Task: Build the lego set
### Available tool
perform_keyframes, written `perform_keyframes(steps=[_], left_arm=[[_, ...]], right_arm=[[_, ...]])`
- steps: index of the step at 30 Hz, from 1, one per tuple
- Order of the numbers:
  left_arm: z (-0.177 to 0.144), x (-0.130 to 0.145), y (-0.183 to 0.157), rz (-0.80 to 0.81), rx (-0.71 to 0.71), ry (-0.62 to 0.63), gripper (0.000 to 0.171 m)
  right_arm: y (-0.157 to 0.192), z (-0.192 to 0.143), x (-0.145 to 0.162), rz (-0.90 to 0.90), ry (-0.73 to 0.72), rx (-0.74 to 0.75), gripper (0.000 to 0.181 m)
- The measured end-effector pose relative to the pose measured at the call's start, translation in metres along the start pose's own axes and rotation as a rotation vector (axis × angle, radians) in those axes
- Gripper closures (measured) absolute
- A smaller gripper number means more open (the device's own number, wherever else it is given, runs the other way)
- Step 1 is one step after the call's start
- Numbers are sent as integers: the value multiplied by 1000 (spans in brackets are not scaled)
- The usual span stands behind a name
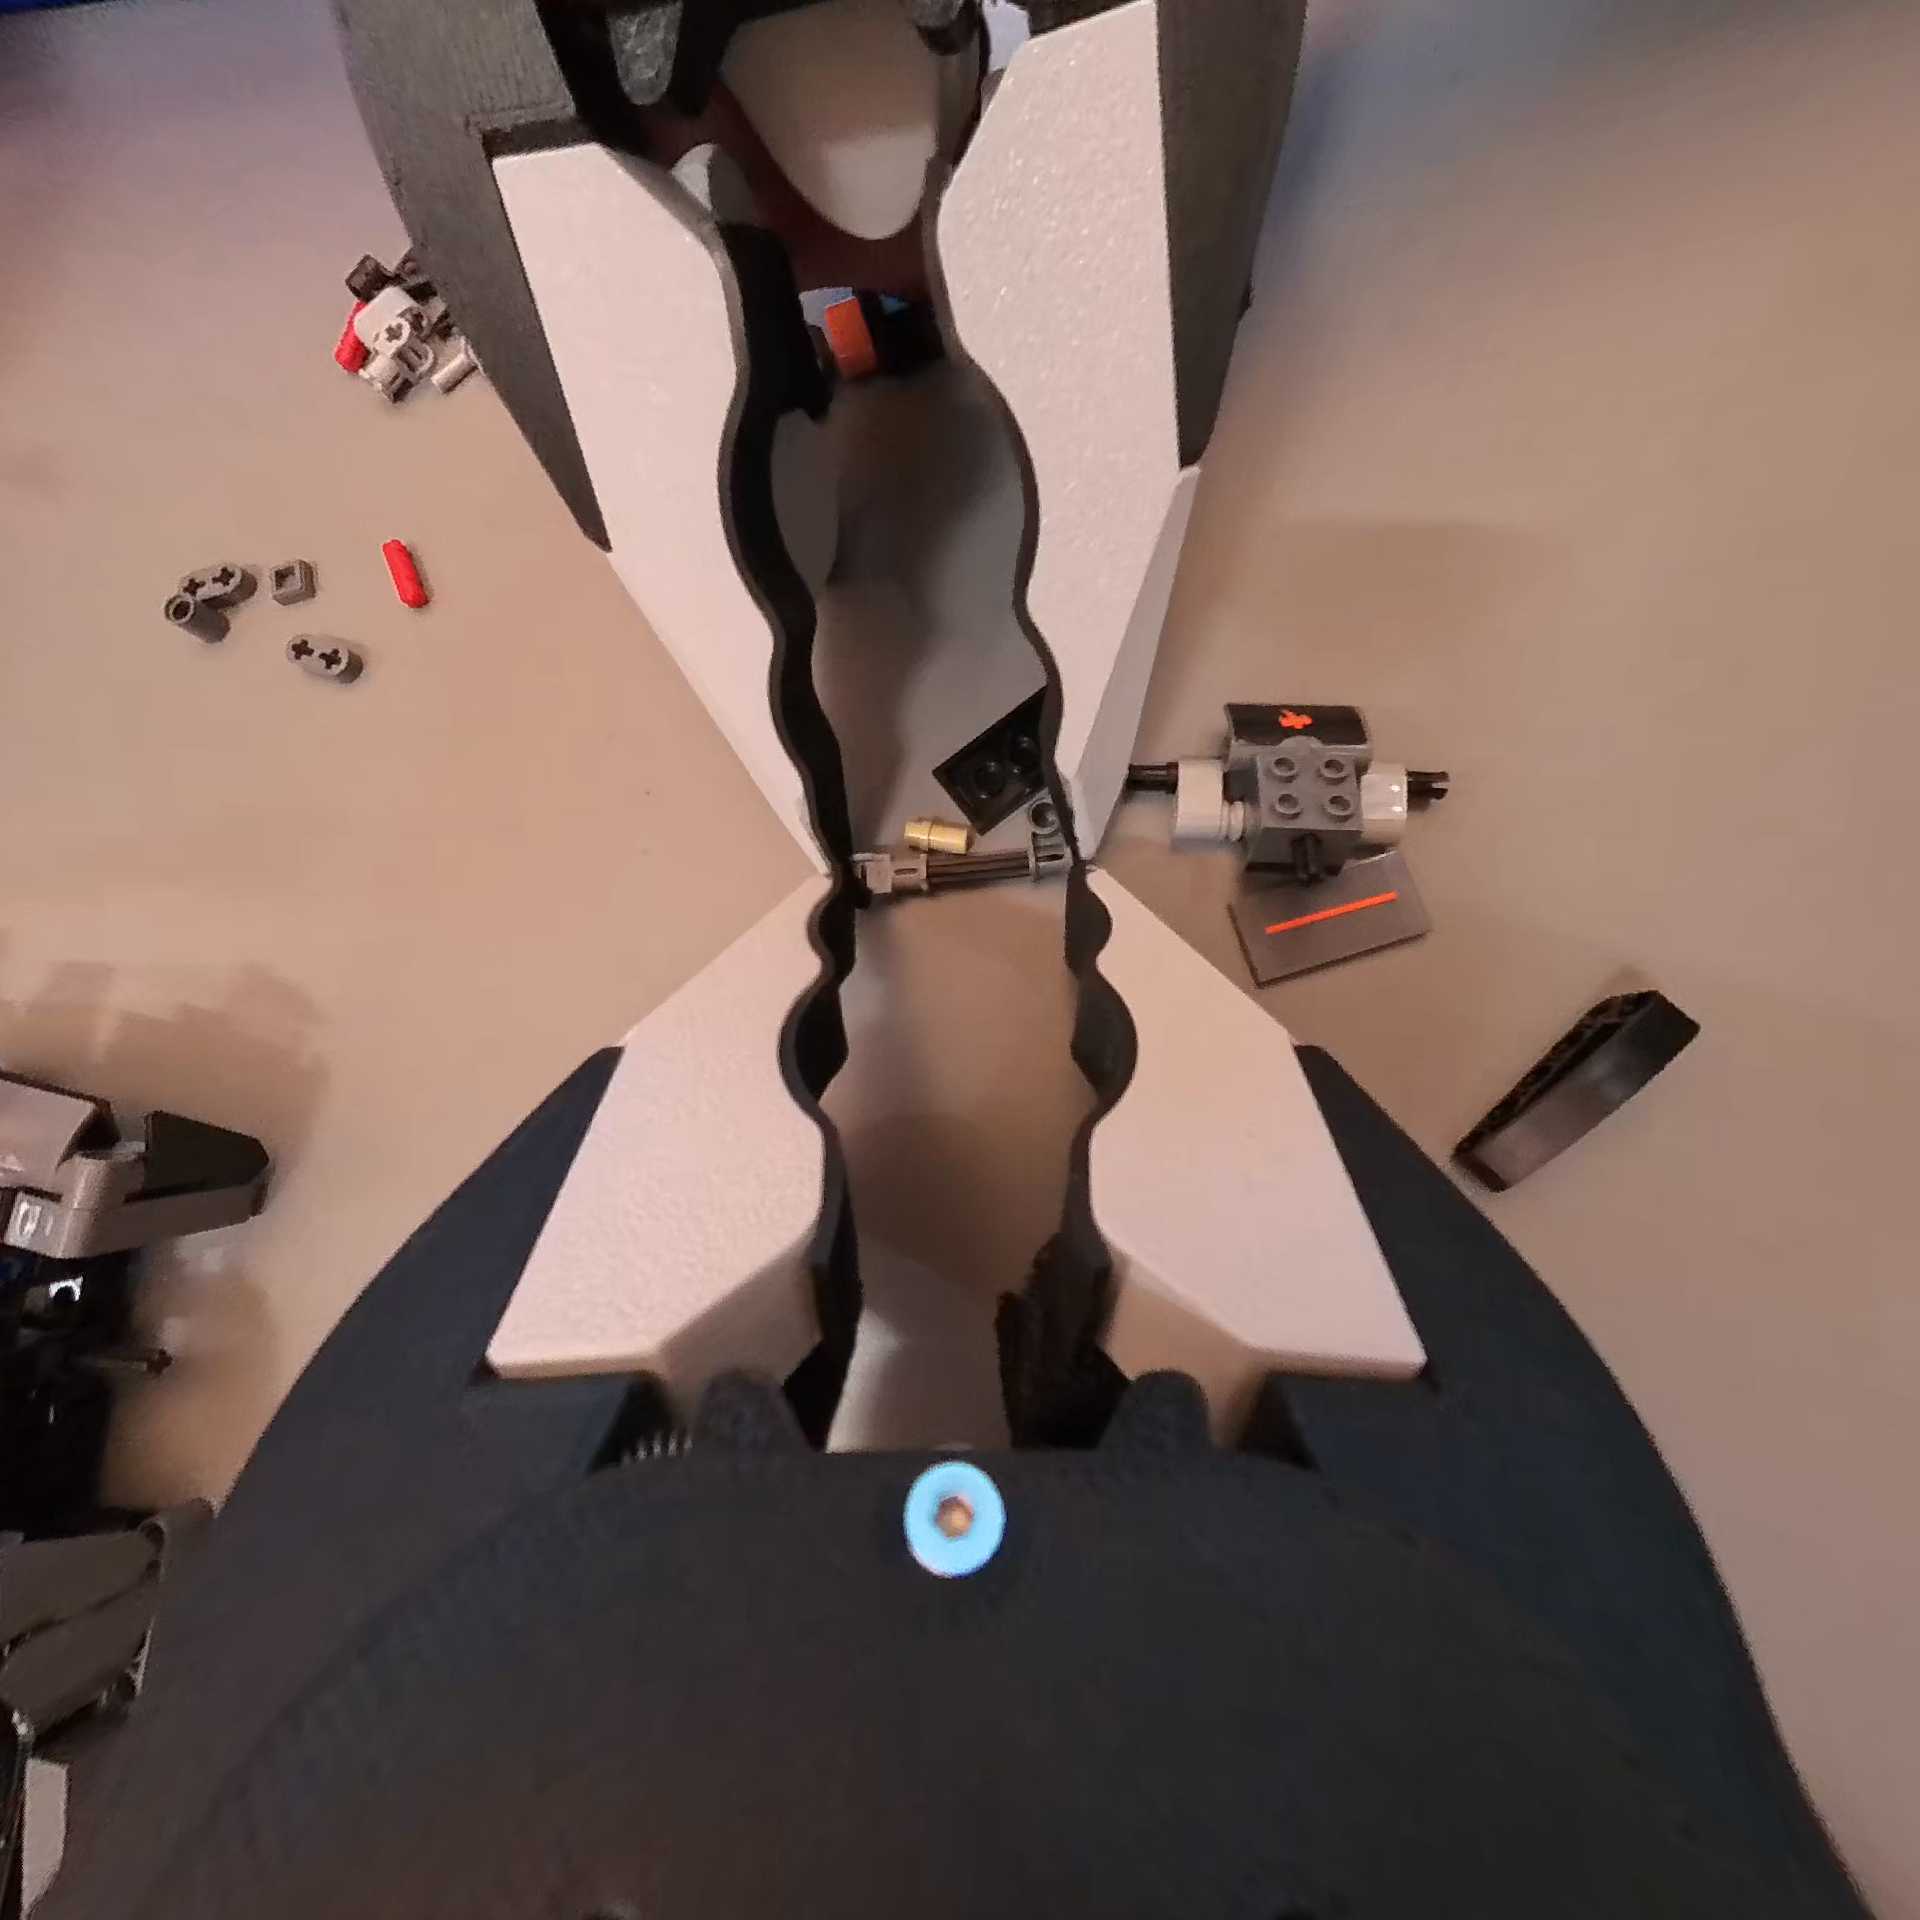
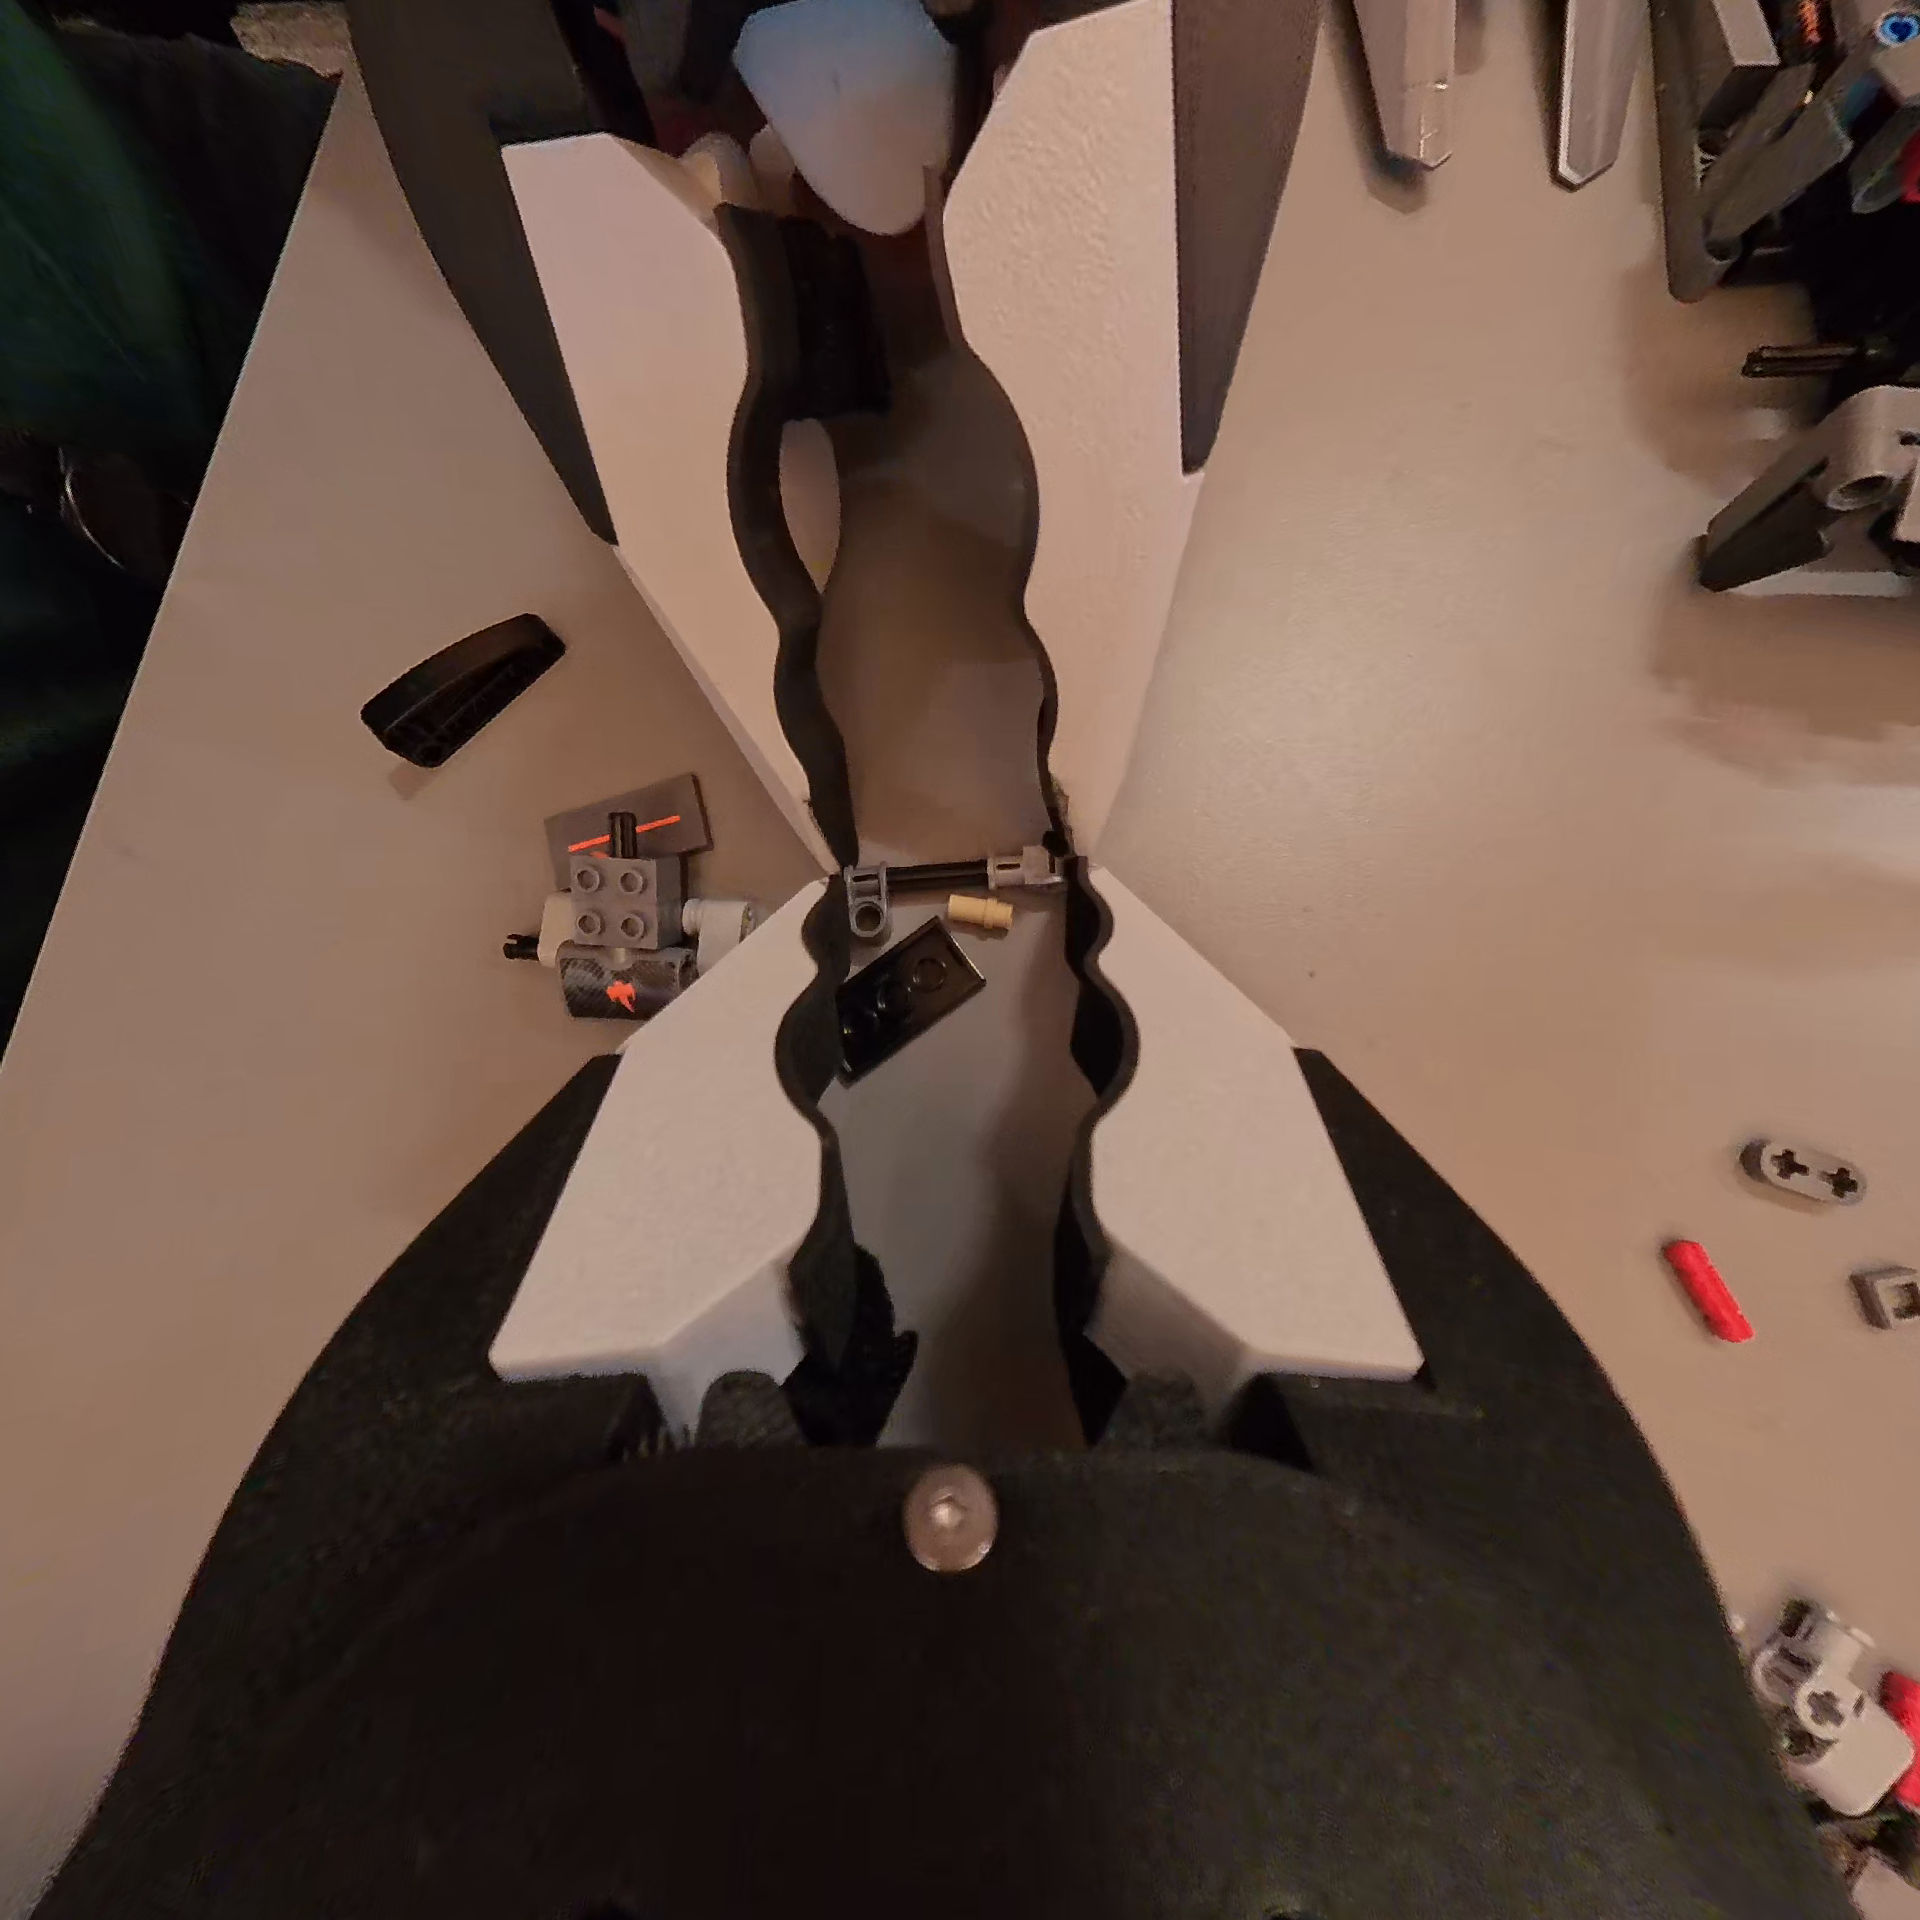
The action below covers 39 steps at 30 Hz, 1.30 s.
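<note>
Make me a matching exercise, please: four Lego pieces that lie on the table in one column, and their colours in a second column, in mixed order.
Pieces:
1. flat studded plate
2. small peg
3. short round pin
4. two-by-two studded brick

Colours:
a. red
b. grey
c. black
d. tan

Pairs: 1-c, 2-d, 3-a, 4-b

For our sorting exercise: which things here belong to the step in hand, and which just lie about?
In hand: axle between left gripper and right gripper; perhaps tan pin, black plate beside it.
Lying about: red pin, curved panel, studded block.
</note>
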State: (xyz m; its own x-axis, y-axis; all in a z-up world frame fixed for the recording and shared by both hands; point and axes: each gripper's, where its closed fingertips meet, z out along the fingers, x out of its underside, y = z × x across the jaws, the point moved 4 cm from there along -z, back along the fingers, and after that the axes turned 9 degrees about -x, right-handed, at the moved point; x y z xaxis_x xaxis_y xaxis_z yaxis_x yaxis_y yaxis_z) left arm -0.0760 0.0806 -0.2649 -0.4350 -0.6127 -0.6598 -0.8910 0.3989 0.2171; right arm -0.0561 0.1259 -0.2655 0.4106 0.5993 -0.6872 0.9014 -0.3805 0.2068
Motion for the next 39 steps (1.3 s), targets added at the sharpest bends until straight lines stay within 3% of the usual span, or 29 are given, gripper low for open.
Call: perform_keyframes(steps=[24,25,26,31,39], left_arm=[[1,-1,5,25,48,-8,139],[2,-1,11,19,7,-6,159],[2,-1,11,14,21,-17,159],[2,-2,10,43,19,7,159],[0,-1,5,6,45,-10,143]], right_arm=[[-1,-2,1,-26,1,-40,145],[-1,-2,2,-31,2,-47,145],[-1,-2,2,-33,1,-52,145],[-2,-2,2,-31,-4,-59,145],[-2,-2,2,-35,-7,-56,145]])
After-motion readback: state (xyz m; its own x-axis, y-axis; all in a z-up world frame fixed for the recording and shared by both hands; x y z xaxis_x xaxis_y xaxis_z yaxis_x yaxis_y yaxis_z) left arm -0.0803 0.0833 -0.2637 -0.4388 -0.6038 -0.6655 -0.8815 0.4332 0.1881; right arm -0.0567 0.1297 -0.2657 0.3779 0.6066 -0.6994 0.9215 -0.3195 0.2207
